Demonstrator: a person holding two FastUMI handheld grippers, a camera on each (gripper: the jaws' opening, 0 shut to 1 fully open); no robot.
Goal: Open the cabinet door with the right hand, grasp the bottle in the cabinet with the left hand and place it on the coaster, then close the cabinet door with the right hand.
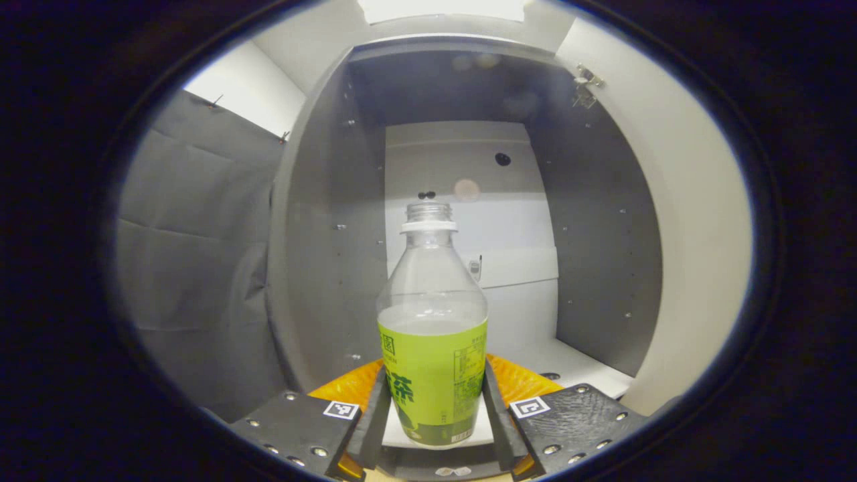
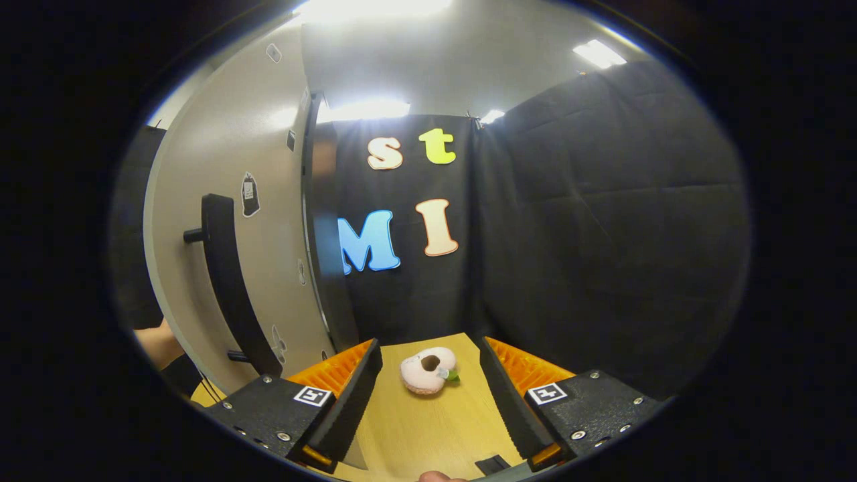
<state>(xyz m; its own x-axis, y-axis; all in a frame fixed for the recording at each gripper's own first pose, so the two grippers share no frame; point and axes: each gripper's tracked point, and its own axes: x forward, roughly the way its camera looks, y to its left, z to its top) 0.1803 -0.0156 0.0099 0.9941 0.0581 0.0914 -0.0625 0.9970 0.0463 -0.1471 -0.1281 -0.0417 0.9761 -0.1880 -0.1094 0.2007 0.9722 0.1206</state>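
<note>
A clear bottle (image 1: 432, 335) with a green label and no cap stands on the white shelf (image 1: 576, 365) inside the open grey cabinet (image 1: 321, 221). My left gripper (image 1: 434, 402) reaches into the cabinet, and both fingers press against the bottle's lower sides. My right gripper (image 2: 428, 375) is open and holds nothing, hovering over the wooden table (image 2: 428, 428). Just beyond its fingertips lies a round, pale pink coaster (image 2: 427, 369) with a small green leaf. The beige cabinet door (image 2: 268, 221) stands swung open at the left of the right gripper view, its black bar handle (image 2: 227, 281) facing me.
In the left gripper view the open door's inner face (image 1: 683, 234) and a hinge (image 1: 586, 84) sit on the right, and grey cloth (image 1: 194, 254) hangs left of the cabinet. A hand and dark sleeve (image 2: 161, 348) show past the door's left edge. Black cloth walls (image 2: 602, 234) close the booth.
</note>
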